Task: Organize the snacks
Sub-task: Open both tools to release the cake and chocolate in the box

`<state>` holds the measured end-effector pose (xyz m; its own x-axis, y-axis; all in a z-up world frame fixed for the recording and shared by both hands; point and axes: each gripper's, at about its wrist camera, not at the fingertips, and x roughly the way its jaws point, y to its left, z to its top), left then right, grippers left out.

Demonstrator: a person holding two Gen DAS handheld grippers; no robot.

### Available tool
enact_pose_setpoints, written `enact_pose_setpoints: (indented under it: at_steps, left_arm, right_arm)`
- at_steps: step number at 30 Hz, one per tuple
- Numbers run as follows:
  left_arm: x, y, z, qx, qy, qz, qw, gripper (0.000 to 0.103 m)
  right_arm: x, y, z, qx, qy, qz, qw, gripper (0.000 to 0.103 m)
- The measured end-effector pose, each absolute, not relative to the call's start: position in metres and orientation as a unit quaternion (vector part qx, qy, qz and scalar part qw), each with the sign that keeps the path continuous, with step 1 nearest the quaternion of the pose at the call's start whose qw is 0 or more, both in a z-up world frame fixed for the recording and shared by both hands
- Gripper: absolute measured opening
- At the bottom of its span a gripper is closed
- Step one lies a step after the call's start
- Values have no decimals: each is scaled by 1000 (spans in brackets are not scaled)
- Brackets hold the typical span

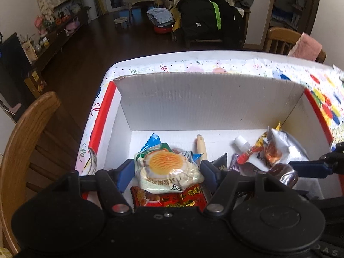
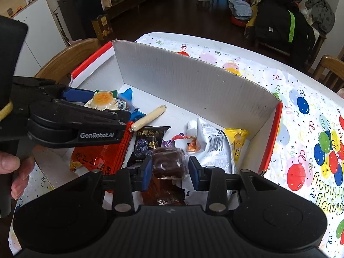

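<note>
Contents: white corrugated cardboard box with red rim [image 2: 193,79], sitting on balloon-print desk [image 2: 301,116], holding mixed snacks. Left hand-held gripper [image 1: 164,169] is straddling a clear-wrapped round orange-topped pastry [image 1: 166,167], jaws parted wide beside the wrapper, whether they touch it unclear; pastry is lying on the pile at the box's 8 o'clock, presumably being set down. Right hand-held gripper [image 2: 168,168] is straddling a dark brown cake block in clear wrap [image 2: 168,163] at 6 o'clock, left pad touching, right pad apart. Beige sausage stick [image 2: 148,117] is lying flat, long axis running 2 to 8 o'clock.
</note>
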<state>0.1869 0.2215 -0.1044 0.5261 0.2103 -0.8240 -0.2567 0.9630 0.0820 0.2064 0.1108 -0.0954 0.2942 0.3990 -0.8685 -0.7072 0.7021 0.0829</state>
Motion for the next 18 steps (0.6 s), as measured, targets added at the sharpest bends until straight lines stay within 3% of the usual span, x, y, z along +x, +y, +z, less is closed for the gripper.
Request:
enact_pose_setpoints:
  at_steps: [4,6,8,11,18]
  left_arm:
    - [186,216,-104,-18,470,137,872,67]
    - [185,216,-102,-23,470,138,872,71]
    - [182,215,-99,-26,466,140,874,78]
    - [177,213,-94,-26,458,141,877,82]
    - [166,207,-83,-22,442,143,885,92]
  right_arm:
    - [204,109,-97,-156,484,350,787,37]
    - [203,107,-98,-154,486,349,786,42]
    - [201,106,-99,-154,486,349,787,59]
    - [196,103,-96,-158,477,346,792,68]
    - [188,88,-85,-139,472,345,800,72]
